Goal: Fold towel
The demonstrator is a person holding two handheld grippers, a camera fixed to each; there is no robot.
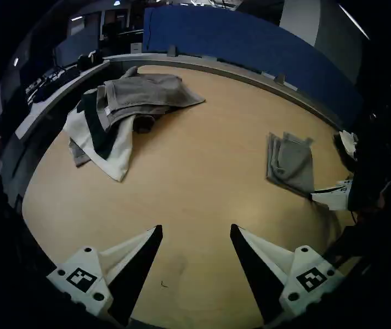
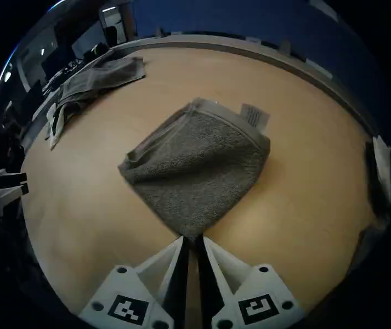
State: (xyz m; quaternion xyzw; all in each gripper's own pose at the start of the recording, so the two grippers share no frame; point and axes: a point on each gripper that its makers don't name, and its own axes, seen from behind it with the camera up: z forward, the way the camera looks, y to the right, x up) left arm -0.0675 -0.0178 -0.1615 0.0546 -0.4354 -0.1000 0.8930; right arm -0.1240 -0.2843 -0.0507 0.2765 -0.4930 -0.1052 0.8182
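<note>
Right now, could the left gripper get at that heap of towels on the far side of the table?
Probably yes: the left gripper is open, and bare table lies between it and the heap of towels, though it looks a long reach.

The folded grey terry towel is a plain mid grey, with a paler grey sewn label at its edge. The light wooden counter under it is warm tan with a grey rim. Beyond the towel, the long partition panel is deep blue. To the left of the towel in the left gripper view, a rumpled taupe-grey towel lies over a cream cloth crossed by a dark green band. The left tongs and right tongs are white with black inner faces and carry black-and-white square markers.
</note>
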